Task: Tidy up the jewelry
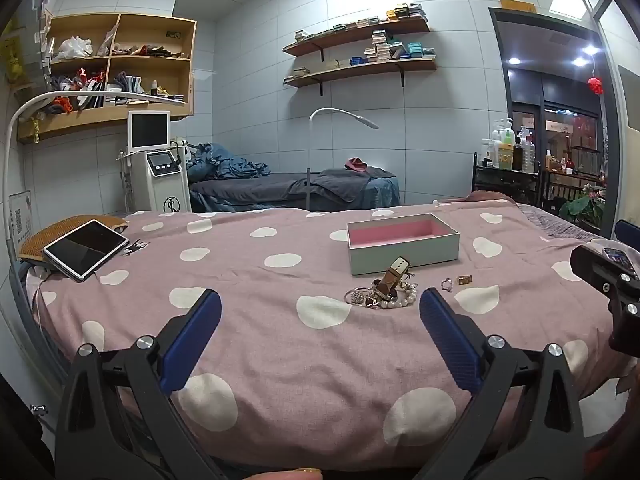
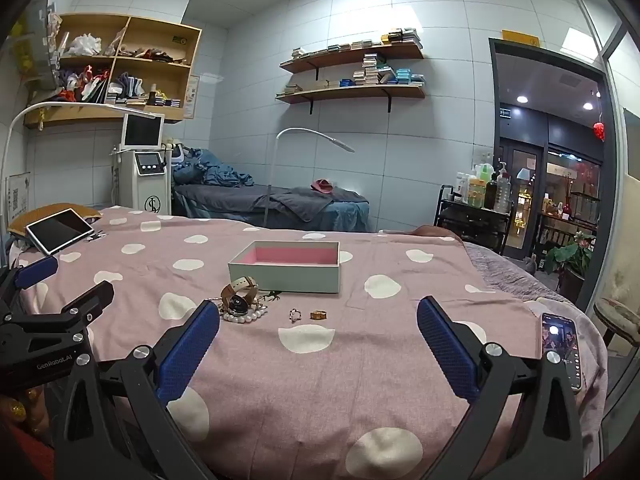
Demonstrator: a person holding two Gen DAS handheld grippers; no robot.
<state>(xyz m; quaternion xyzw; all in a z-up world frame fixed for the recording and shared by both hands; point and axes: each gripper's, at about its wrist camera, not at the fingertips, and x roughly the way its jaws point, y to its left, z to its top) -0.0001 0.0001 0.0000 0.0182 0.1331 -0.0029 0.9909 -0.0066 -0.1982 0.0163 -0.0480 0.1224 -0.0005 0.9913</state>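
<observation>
Pink-lined box (image 2: 285, 270) sits behind jewelry pile (image 2: 239, 300); both tools gape.

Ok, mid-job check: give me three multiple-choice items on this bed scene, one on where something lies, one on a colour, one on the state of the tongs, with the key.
1. Where does the gold ring lie?
A. inside the box
B. on the bedspread in front of the box
C. on the tablet

2. What colour is the lining of the open box?
A. pink
B. green
C. black

3. How do the right tongs stand?
A. shut on the ring
B. shut on nothing
C. open, holding nothing

Key: 1 B, the ring sits on the spotted bedspread nearer the camera than the box. 2 A, pink shows inside the walls. 3 C, both blue fingers are spread wide with only cloth between them.
</observation>
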